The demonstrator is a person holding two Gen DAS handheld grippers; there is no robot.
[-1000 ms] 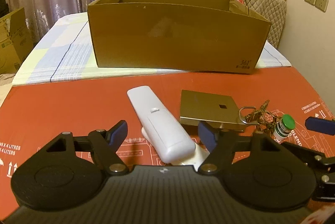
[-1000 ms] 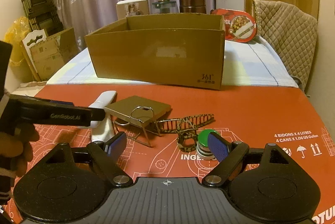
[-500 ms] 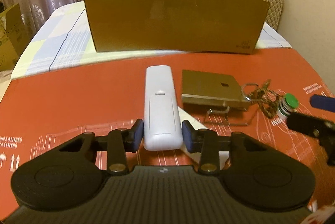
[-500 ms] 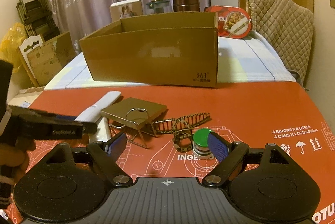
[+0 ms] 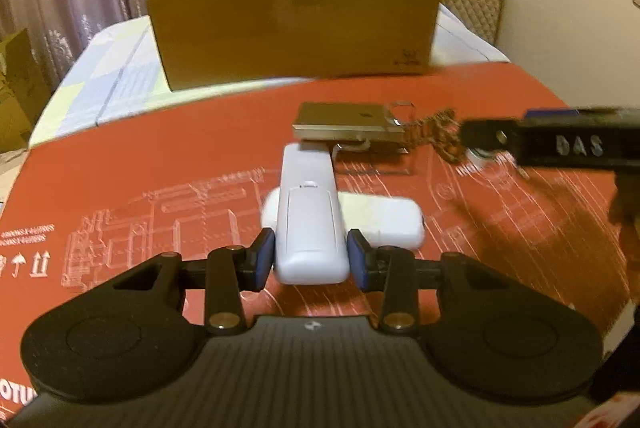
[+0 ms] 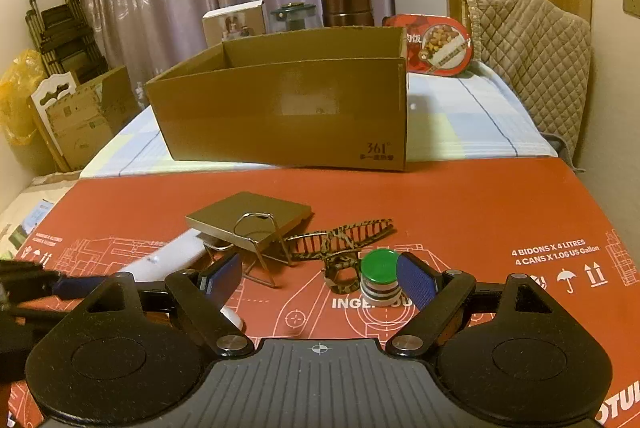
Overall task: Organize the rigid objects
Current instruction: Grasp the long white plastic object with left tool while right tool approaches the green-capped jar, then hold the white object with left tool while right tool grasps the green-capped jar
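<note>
The left tool is clamped on the near end of the white remote control, which sits mid-surface over a second white remote. It looks light, rigid and smooth-sided, so an end grip may pivot; nearer its middle seems safer. The right tool stands open by the green-capped bottle.

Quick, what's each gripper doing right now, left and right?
Left gripper: closed on the white remote control.
Right gripper: open, holding nothing; the green-capped bottle stands between its fingers, ungripped.
</note>
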